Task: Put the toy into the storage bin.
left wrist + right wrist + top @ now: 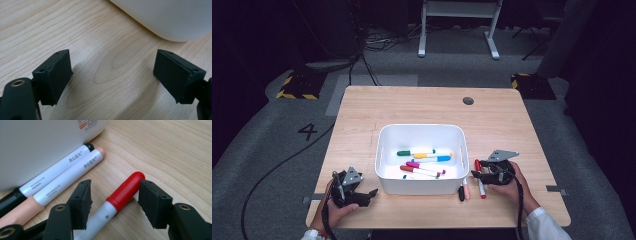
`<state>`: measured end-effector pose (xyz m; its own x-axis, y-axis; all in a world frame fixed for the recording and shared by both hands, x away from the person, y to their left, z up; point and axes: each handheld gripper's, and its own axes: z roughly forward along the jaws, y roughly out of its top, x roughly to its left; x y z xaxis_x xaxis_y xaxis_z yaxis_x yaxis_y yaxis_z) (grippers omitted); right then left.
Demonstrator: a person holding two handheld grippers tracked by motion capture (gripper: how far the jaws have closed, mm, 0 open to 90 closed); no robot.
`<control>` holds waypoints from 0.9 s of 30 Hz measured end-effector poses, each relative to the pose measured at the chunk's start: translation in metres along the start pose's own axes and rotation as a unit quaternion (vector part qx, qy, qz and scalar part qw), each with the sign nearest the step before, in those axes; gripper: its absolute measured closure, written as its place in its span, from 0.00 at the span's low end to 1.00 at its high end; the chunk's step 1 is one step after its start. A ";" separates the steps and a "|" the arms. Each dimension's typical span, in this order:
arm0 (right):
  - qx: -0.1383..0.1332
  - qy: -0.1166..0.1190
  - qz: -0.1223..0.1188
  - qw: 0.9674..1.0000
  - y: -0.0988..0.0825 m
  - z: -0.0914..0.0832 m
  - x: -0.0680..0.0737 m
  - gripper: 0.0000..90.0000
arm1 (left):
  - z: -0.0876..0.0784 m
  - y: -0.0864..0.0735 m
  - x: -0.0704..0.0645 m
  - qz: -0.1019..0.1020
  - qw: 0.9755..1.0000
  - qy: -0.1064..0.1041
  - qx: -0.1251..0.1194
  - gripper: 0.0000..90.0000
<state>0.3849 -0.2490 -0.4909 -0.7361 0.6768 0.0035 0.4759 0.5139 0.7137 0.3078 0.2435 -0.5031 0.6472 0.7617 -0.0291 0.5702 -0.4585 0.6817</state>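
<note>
On the pale wooden table (pixel 362 115), ringed by grey floor and dark room, my left gripper (pixel 112 72) gapes over bare wood beside the white bin (pixel 384 150), my right gripper (pixel 113 197) straddles the red marker (pixel 125 190) unclenched, its barrel cut off below.

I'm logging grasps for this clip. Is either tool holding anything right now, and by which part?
Nothing is held. The right tool is open, its jaws either side of the red marker at its cap, not clamped. The left tool is open over bare table.

Wooden table (pixel 422 107), white bin (pixel 422 134), three markers (pixel 480 186)
</note>
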 end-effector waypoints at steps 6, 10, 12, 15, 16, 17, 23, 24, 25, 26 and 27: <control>0.007 -0.012 0.008 1.000 0.000 0.004 -0.001 0.59 | 0.000 0.000 0.000 0.000 1.000 0.000 0.000 0.17; 0.007 -0.021 0.013 1.000 0.002 0.005 -0.001 0.73 | 0.000 0.000 0.000 0.000 1.000 0.000 0.000 0.17; 0.009 -0.023 0.015 1.000 0.003 0.004 -0.001 0.80 | 0.000 0.000 0.000 0.000 1.000 0.001 0.000 0.17; 0.007 -0.021 0.013 1.000 0.002 0.004 -0.002 0.83 | 0.000 0.000 0.000 0.000 1.000 0.000 0.000 0.17; 0.006 -0.018 0.014 1.000 0.002 0.004 -0.003 0.83 | 0.000 0.000 0.000 0.000 1.000 0.000 0.000 0.17; 0.007 -0.018 0.013 1.000 0.002 0.003 -0.003 0.83 | 0.000 0.000 0.000 0.000 1.000 0.000 0.000 0.17; -0.001 -0.002 0.004 1.000 0.001 -0.001 -0.006 0.83 | 0.000 0.000 0.000 0.000 1.000 0.000 0.000 0.17; -0.007 -0.001 0.005 1.000 0.001 -0.005 -0.007 0.83 | 0.000 0.000 0.000 0.000 1.000 0.000 0.000 0.17; -0.007 -0.001 0.005 1.000 0.001 -0.005 -0.007 0.83 | 0.000 0.000 0.000 0.000 1.000 0.000 0.000 0.17; -0.025 0.004 0.010 1.000 0.004 -0.013 -0.009 0.83 | 0.000 0.000 0.000 0.000 1.000 0.000 0.000 0.17; -0.025 0.004 0.010 1.000 0.004 -0.013 -0.009 0.83 | 0.000 0.000 0.000 0.000 1.000 0.000 0.000 0.17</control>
<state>0.3872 -0.2596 -0.4795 -0.7308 0.6822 0.0246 0.4669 0.4732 0.7471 0.3079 0.2436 -0.5030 0.6473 0.7617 -0.0281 0.5697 -0.4591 0.6817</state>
